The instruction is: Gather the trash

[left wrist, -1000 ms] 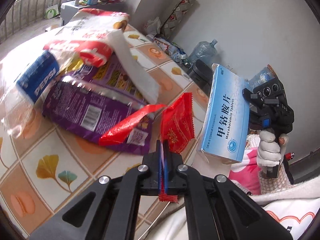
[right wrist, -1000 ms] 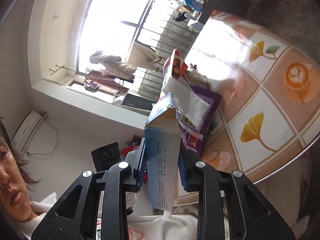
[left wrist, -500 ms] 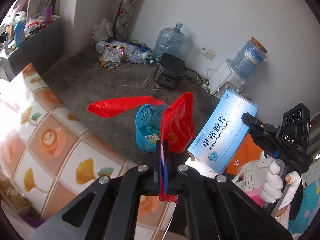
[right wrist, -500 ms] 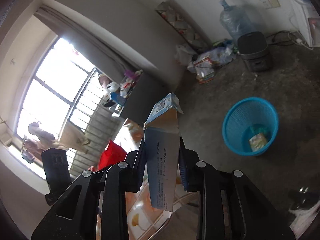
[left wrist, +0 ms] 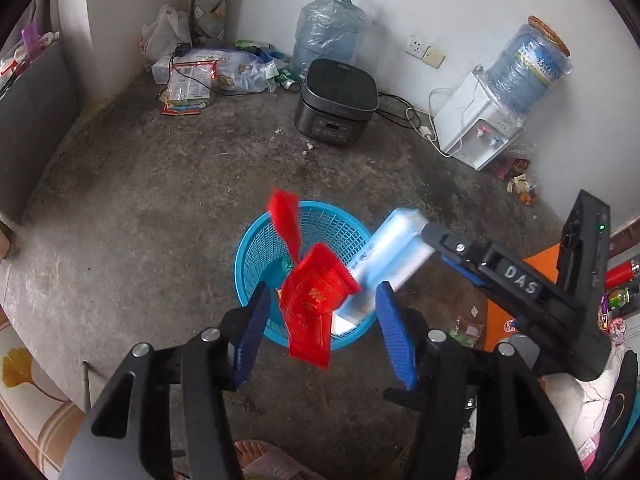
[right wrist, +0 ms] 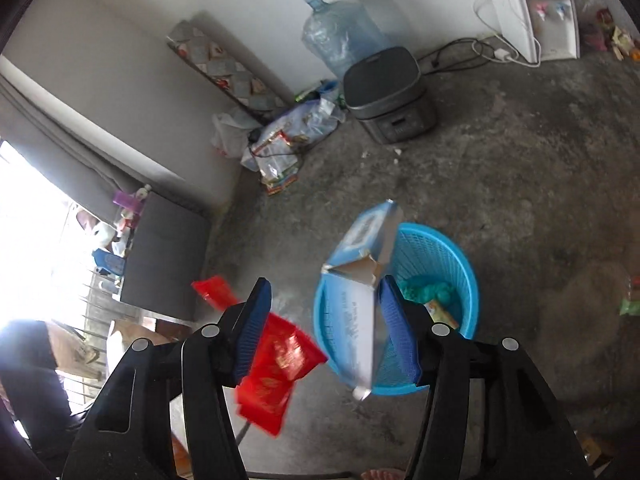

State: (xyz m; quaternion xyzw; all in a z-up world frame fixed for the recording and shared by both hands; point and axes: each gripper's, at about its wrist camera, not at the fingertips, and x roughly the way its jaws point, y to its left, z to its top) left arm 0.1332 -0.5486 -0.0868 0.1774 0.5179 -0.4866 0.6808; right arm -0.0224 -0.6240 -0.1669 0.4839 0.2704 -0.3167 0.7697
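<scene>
Left gripper: jaws spread wide, gripping nothing. The red wrapper hangs loose in the gap between the blue pads, touching neither so far as I can tell, blurred at its lower edge. Judged released and falling. A second red strip floats above it, over the near rim of the bin; whether the two reds are joined I cannot tell.

Right gripper: jaws likewise wide apart. The box, pale blue with a torn-open flap, sits tilted between the pads; its right face lies close against the right pad, the left pad well clear. No clamp on it. Judged let go, tipping toward the bin.

Both tools are held above the bin, pointing down at the floor: the reason is plain, a drop needs only height and aim. From the right wrist view the wrapper shows left of the bin wall rather than over the mouth. Risk, as a judgement: light foil drifts and may land on the concrete. The box looks better lined up.

Bin interior: green and yellow scraps at the bottom.

Farther: black cooker, water jug, dispenser by the wall, a litter pile in the corner still to be gathered.
</scene>
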